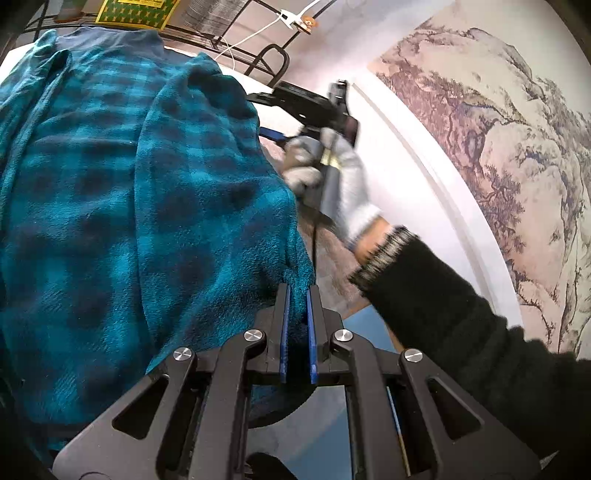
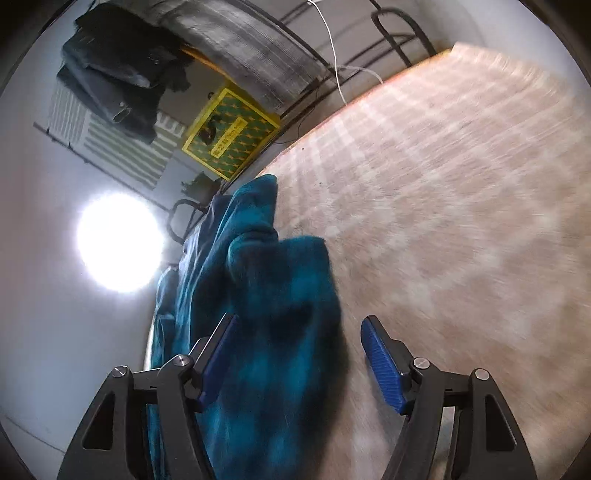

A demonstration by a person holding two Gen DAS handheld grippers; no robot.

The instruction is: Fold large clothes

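A teal and dark-blue checked fleece garment (image 1: 147, 184) lies spread and rumpled across the left of the left wrist view. My left gripper (image 1: 299, 287) is shut on its near right edge, with a fold of fleece pinched between the blue pads. In the right wrist view the same garment (image 2: 280, 295) lies bunched along the left edge of a beige patterned surface (image 2: 443, 221). My right gripper (image 2: 300, 317) stands open over that bunch, its right pad (image 2: 382, 358) clear of the cloth. A white-gloved hand (image 1: 347, 177) with a black sleeve (image 1: 443, 314) holds the right gripper beyond the garment's right side.
A yellow and green box (image 2: 231, 136) and black metal frames (image 2: 399, 29) with a white cable (image 2: 332, 48) stand behind the surface. Dark folded clothes (image 2: 114, 74) sit at the upper left, above a bright lamp (image 2: 118, 242). A landscape painting (image 1: 498, 147) covers the wall on the right.
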